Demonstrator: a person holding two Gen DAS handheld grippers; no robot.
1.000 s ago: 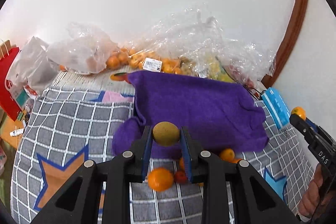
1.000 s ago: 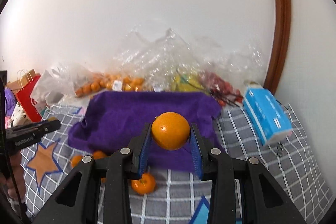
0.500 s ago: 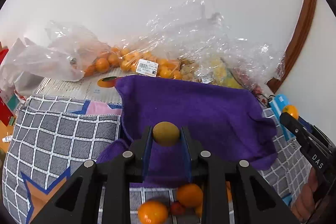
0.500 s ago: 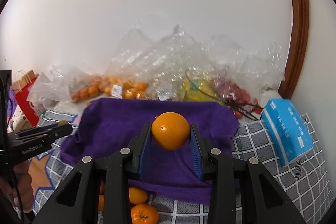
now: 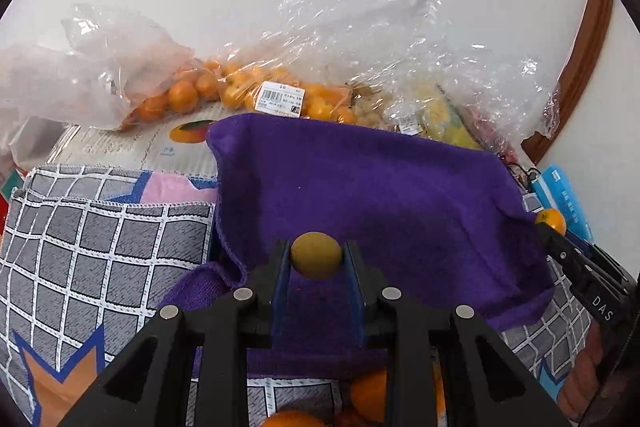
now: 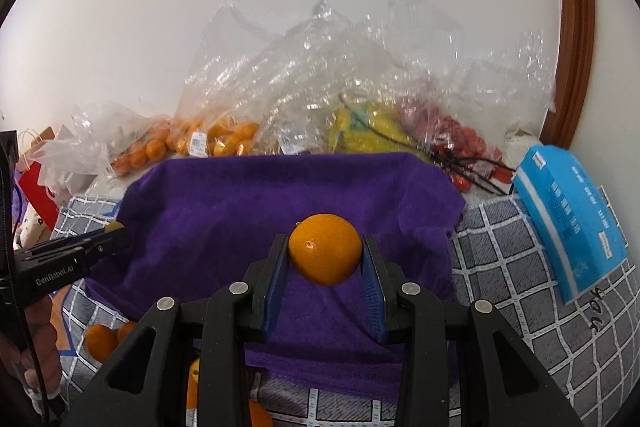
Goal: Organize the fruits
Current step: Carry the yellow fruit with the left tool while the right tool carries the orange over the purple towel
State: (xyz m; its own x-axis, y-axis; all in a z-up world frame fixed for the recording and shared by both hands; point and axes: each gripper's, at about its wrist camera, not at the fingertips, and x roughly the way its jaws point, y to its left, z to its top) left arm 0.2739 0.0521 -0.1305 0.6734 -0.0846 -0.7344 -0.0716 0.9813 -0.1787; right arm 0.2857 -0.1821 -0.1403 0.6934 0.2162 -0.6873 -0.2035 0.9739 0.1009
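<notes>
Presently the left claw [image 5: 316, 259] is clenched on a small olive-yellow fruit [image 5: 316, 254], low in the centre of the left wrist view, and the right claw [image 6: 325, 259] is clamped on an orange [image 6: 325, 249], centre of the right wrist view. Both fruits hang above the purple towel [image 6: 260, 203], which shows no fruit lying on it.

Judging from that, the sorting is at an early point: two fruits are lifted and appear headed for the towel, none is set down there yet. Several loose oranges [image 6: 102, 341] lie on the grey checked cloth [image 5: 100, 247] at the bottom edge of both views, left to be picked up. Further oranges sit in a clear plastic bag [image 5: 240, 87] across the upper middle, beside wrapped yellow and red fruit at upper right of the right wrist view.

Writing: "DAS" shows on the right claw's body at the right edge of the left wrist view, and "GenRobot.AI" on the left claw's body at the left edge of the right wrist view. The bag carries a white barcode label [image 5: 281, 99], its print too small to read. A blue tissue pack [image 6: 568, 223] at the right bears characters I cannot make out.
</notes>
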